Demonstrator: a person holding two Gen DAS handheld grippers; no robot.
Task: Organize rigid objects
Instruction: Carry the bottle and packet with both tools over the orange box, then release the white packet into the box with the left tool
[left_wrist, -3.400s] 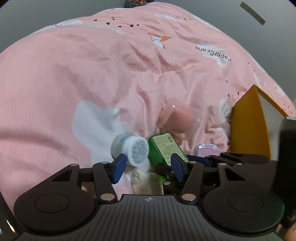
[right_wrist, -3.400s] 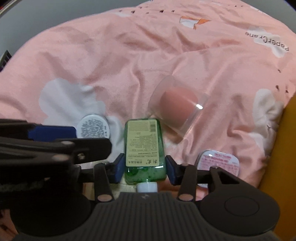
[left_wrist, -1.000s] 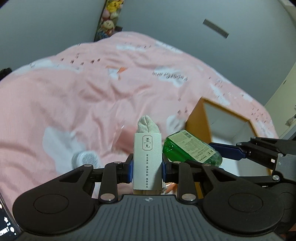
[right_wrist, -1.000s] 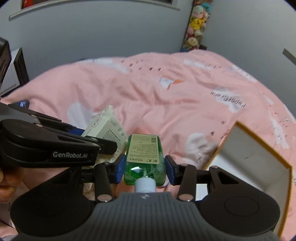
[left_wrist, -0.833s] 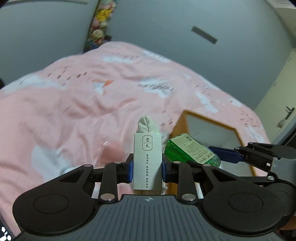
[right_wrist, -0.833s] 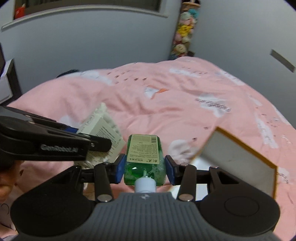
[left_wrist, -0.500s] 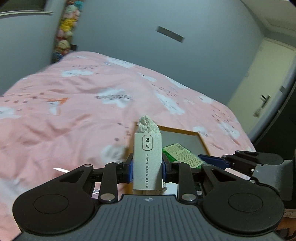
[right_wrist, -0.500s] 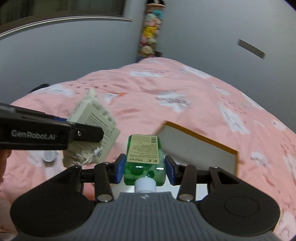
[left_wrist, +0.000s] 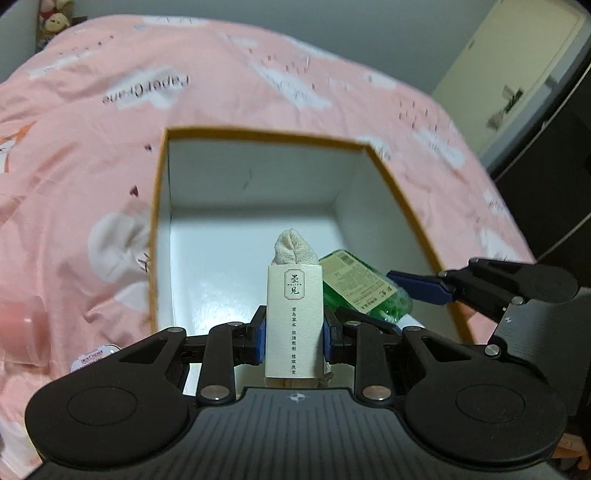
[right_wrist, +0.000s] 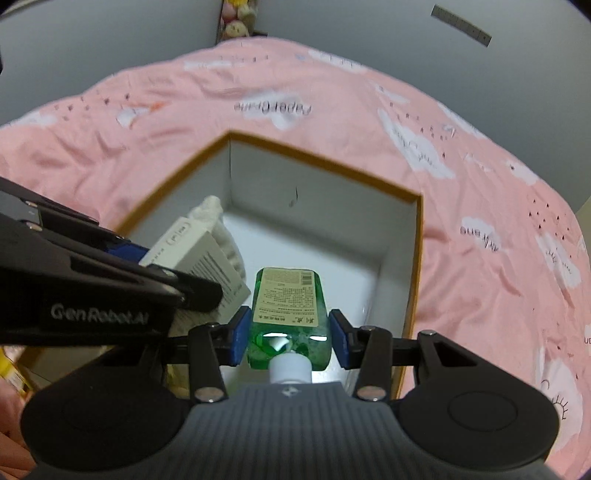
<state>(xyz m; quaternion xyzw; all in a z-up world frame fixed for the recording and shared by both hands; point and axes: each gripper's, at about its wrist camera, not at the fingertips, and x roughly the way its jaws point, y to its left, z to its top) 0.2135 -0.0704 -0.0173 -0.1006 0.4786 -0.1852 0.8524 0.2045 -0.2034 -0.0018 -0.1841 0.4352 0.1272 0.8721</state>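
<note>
In the left wrist view, our left gripper (left_wrist: 294, 334) is clamped on a white packet (left_wrist: 294, 325) with a cloth end poking out the top, its blue pads pressing both sides. Half a second ago the open box (left_wrist: 159, 236) sat well ahead of us on the pink bedspread (left_wrist: 92, 147); now its white interior fills the view beneath the packet, so we have come over it. The green bottle (left_wrist: 360, 290) hangs just to the right, in the other tool. A small tin (left_wrist: 94, 357) and a pink sponge in a clear case (left_wrist: 20, 325) lie outside the box at lower left. In the right wrist view, our right gripper (right_wrist: 289, 338) is closed on the green bottle (right_wrist: 286, 314), cap toward the camera, poised over the box (right_wrist: 415, 273) floor, with the packet (right_wrist: 201, 262) alongside at left. We judge both items are ready to lower and release, with at least two more to collect.
</note>
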